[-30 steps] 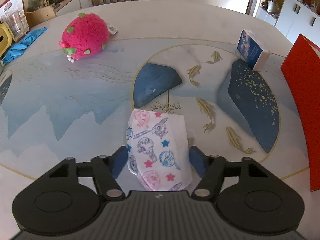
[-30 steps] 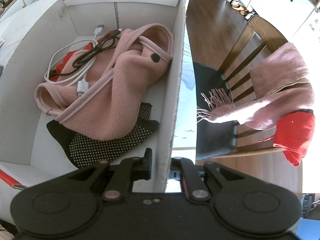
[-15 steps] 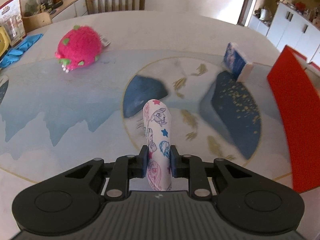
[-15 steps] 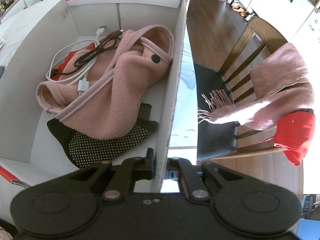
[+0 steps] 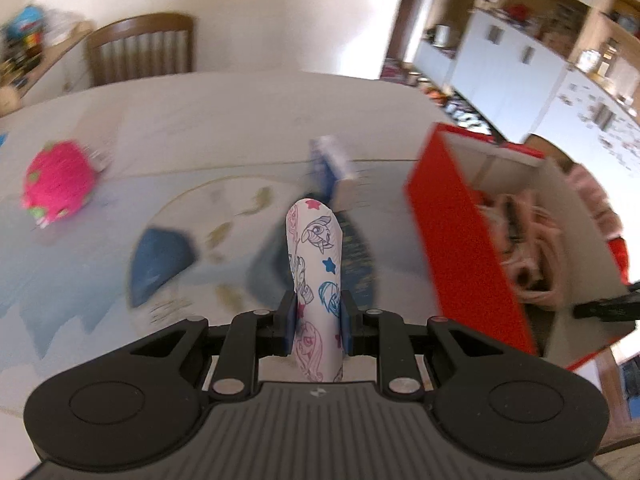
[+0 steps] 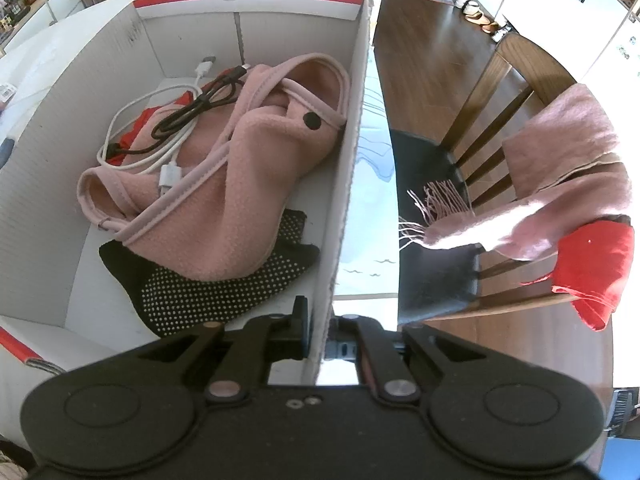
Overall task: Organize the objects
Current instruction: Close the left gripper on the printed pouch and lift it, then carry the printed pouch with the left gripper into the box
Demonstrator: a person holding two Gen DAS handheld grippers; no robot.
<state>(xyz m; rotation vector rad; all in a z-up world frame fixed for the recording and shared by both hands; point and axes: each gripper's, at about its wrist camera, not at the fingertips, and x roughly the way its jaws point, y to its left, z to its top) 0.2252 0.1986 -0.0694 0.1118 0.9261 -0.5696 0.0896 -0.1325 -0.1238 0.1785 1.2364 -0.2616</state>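
The left tool (image 5: 318, 322) is pinching one soft, cartoon-printed white pack (image 5: 316, 280); the right tool (image 6: 318, 330) is clamping the corrugated cardboard box wall (image 6: 348, 184).

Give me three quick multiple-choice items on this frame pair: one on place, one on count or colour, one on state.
1. Where does the black dotted sock lie?
A. inside the box, partly under the pink fleece garment
B. on the chair seat
C. on the floor

2. How many cables lie on the fleece?
A. one
B. two, a white cable and a black cable
C. four

3. What is the left gripper doing?
A. open over the table
B. closed on nothing
C. clamped on the printed packet

Answers: 1 A, fleece overlaps the sock on the box floor. 2 B, two colours are coiled together. 3 C, both pads press its sides.
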